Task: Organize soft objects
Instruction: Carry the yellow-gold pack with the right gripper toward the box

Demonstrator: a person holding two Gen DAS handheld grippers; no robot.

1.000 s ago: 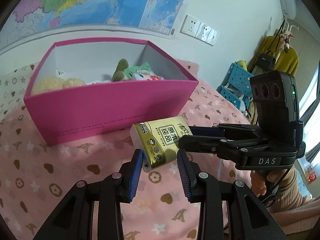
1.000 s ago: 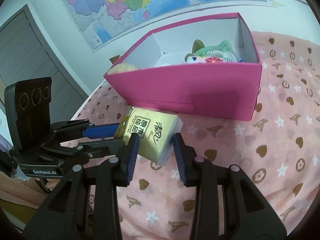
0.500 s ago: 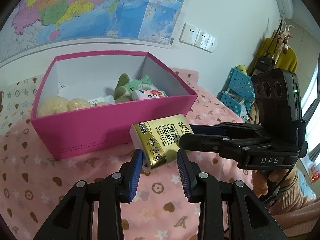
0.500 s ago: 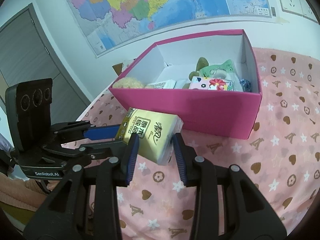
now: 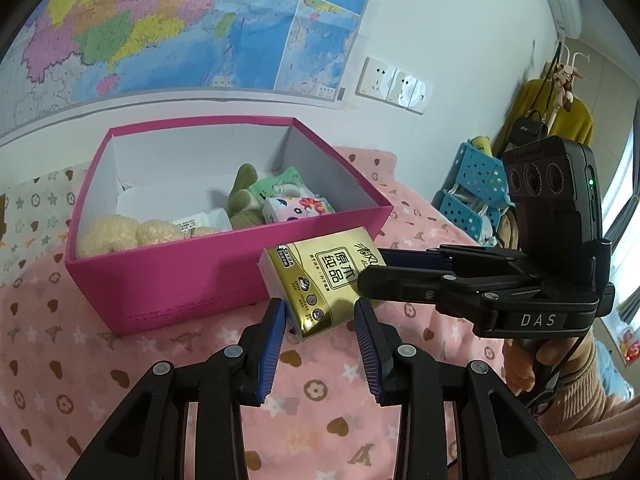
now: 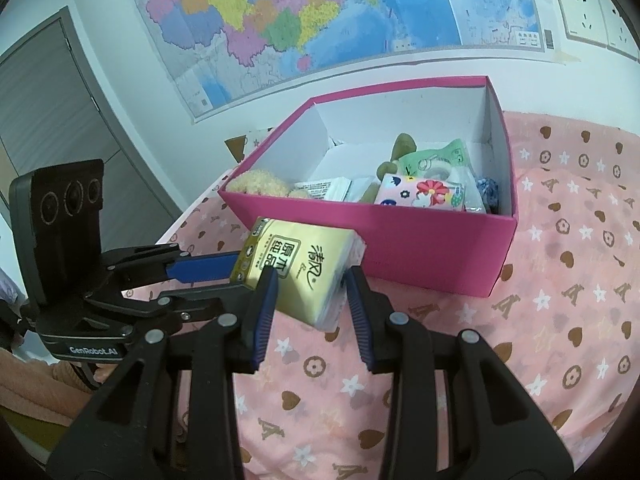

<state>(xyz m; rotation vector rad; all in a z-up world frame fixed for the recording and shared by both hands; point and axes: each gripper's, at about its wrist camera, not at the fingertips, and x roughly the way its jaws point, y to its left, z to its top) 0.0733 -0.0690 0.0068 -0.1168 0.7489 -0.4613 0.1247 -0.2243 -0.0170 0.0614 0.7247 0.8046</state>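
Both hand-held grippers are clamped on the same tissue pack [image 5: 326,278] right now. My left hand-held gripper [image 5: 320,316] has the near end squeezed between its blue pads, and the right hand-held gripper [image 6: 310,294] pinches it from the other side. I'd guess two grips because the pack is squishy and would sag or twist from one end. It hangs in the air just in front of the pink box [image 5: 172,280], above the bedspread [image 5: 120,360], not over the rim yet. The box already holds plush toys [image 5: 124,234] and other packs, so there's a free gap mid-box to aim for.
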